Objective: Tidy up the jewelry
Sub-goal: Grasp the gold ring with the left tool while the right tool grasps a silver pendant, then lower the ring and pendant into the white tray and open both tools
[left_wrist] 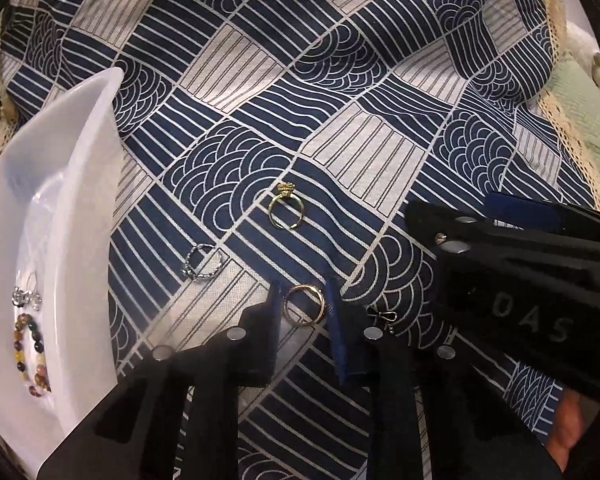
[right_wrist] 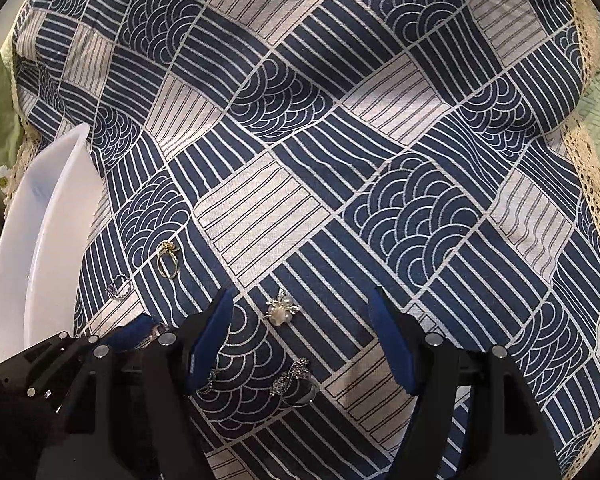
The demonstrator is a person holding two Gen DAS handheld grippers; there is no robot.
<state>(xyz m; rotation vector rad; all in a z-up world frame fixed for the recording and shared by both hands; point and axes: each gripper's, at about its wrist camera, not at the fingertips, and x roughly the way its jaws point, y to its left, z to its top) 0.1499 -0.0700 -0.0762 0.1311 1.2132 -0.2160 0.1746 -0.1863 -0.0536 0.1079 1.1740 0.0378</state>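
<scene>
Our left gripper (left_wrist: 304, 312) brackets the plain ring (left_wrist: 303, 305) on the near cloth (left_wrist: 340, 80), pads not visibly closed; light, rigid and slippery, we judge; pinch across its band.

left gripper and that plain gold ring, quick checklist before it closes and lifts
1. Plain gold ring sits between the left gripper fingers: ok.
2. Jaws open enough to straddle it: ok.
3. Pads touching the ring: cannot tell.
4. Twisted silver ring and crowned gold ring lie apart from the grasp: ok.
5. Right gripper open over the pearl brooch; its body crowds the left one's right side: not ok.
6. White tray has bare room beside the bead bracelet: ok.
</scene>
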